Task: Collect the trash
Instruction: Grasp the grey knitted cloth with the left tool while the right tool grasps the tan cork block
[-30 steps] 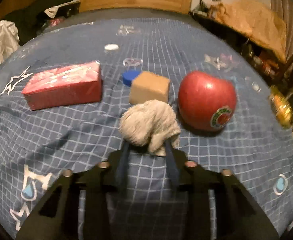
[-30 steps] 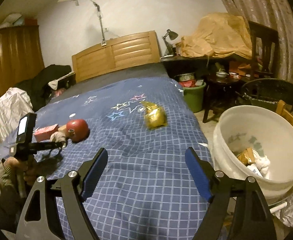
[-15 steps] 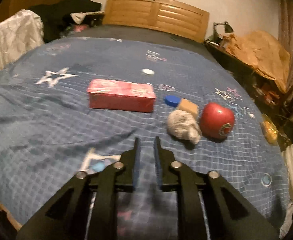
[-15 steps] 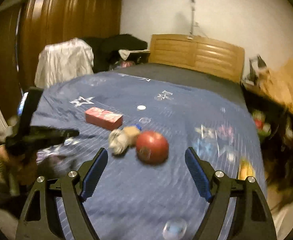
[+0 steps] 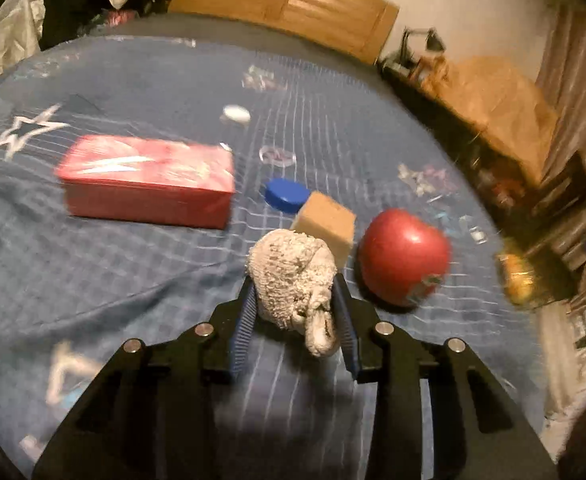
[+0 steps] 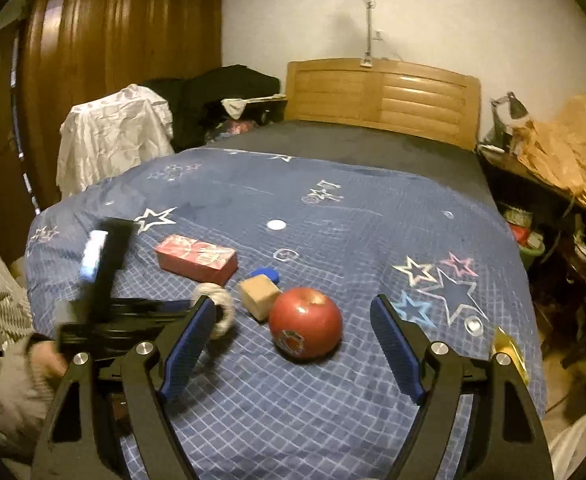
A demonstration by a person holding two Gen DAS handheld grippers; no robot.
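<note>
A crumpled grey-white wad of tissue (image 5: pixel 293 280) sits between the blue pads of my left gripper (image 5: pixel 295 292), which is shut on it just above the blue checked bedspread (image 5: pixel 93 272). The wad also shows in the right wrist view (image 6: pixel 221 308), partly behind a finger. My right gripper (image 6: pixel 293 320) is open and empty, its jaws framing a red apple (image 6: pixel 305 322) on the bed. A yellow shiny wrapper (image 6: pixel 507 346) lies at the bed's right edge, also in the left wrist view (image 5: pixel 517 276).
On the bed lie a red box (image 5: pixel 149 180), a blue cap (image 5: pixel 287 195), a tan cube (image 5: pixel 327 226), the apple (image 5: pixel 403 262) and a white cap (image 5: pixel 237 113). A wooden headboard (image 6: pixel 381 100) is at the back, cluttered furniture (image 6: pixel 565 208) on the right.
My left gripper went from shut and empty, back from the wad, to closed around it. My right gripper has swung round and come closer to the apple.
</note>
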